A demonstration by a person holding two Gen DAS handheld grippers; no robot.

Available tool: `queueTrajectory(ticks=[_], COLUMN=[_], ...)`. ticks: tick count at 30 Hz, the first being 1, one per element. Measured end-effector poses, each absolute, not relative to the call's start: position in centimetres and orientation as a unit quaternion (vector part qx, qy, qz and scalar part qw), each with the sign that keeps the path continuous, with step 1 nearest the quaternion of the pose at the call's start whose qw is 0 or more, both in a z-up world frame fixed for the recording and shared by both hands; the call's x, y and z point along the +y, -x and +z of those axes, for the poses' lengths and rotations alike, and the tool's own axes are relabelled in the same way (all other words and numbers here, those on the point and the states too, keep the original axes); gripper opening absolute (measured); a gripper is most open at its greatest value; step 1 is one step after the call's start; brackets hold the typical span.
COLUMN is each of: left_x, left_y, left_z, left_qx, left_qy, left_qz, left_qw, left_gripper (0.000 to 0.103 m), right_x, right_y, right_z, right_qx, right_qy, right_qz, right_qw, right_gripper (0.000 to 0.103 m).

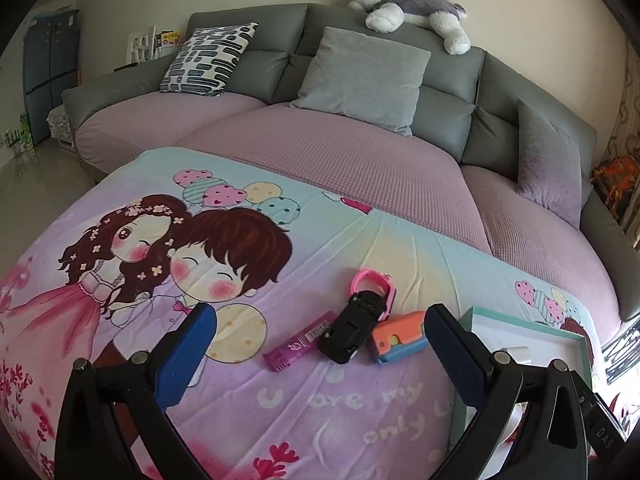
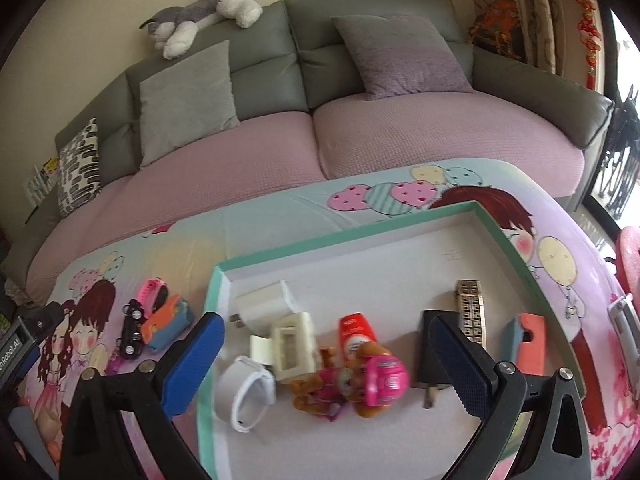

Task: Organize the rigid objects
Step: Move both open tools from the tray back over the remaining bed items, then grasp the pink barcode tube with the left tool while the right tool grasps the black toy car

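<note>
Landmark: the tray (image 2: 496, 236), a shallow white box with a teal rim, lying on the cartoon-print cloth (image 1: 280, 420) that covers the surface in front of the sofa (image 1: 360, 152). The tray evidently serves as the collecting bin, since most rigid items already lie inside it. Counted in the tray: one white charger (image 2: 260, 304), one cream clip (image 2: 290, 348), one white band (image 2: 246, 396), one red tube (image 2: 356, 334), one pink toy (image 2: 360, 380) with a brown figure, one black adapter (image 2: 430, 360), one patterned bar (image 2: 472, 312) and one coral-and-blue case (image 2: 524, 344); eight in all, though the pink toy is blurred and may be more than one piece. Outside the tray, just to its left on the cloth, four items are clustered and touching or nearly so: one purple strip (image 1: 298, 340), one black car (image 1: 352, 326) lying underside up, one pink watch (image 1: 370, 284) behind the car, and one orange-and-blue case (image 1: 400, 338) nearest the tray. These appear to be the remaining work. The left gripper (image 1: 320, 348) is spread wide, holding nothing, and points at that cluster, probably lined up for a pick. The right gripper (image 2: 324, 364) is likewise wide apart and empty, poised above the tray's contents, grasping none of them.
</note>
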State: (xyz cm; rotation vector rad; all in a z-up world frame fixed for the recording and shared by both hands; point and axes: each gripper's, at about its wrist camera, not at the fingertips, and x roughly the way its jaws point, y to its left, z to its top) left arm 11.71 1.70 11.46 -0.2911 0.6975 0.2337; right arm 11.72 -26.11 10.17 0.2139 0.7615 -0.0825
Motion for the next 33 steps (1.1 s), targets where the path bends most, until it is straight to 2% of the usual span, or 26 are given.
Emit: queueTrajectory(ticks=[7,14,18,26,30,33], left_x=[5.5,7.1,6.9,6.1,5.7,5.3], left_y=[-10.8,-12.1,-13.3,-15.4,-16.1,-16.6], left_z=[11.4,8.1,6.0,2.7,1.7,1.5], left_qx=[0.329,0.386,0.416,0.458,0.472,0.477], left_qy=[0.161,0.151,0.132,0.104,0.083,0.071], left_qz=[0.151,0.146,0.139,0.111,0.109,0.100], left_qw=[0.918,0.898,0.889,0.876,0.871,0.871], left_gripper=[0.103,0.103,0.103,0.103,0.103,0.103], right_x=[-20.7,-17.5,-16.5,-15.0,-14.2,-13.3], right_y=[-12.5,-13.0,-13.3,-14.7,-16.0,-16.9], right_z=[9.9,9.2,9.0,8.4,8.8,9.0], right_qx=[0.364,0.370,0.377,0.394,0.395,0.396], right_qy=[-0.078,-0.061,-0.065,-0.074,-0.079,-0.068], right_qz=[0.027,0.062,0.080,0.097,0.108,0.120], right_qw=[0.928,0.925,0.921,0.911,0.909,0.908], right_gripper=[0.103,0.102,0.098,0.081,0.077,0.070])
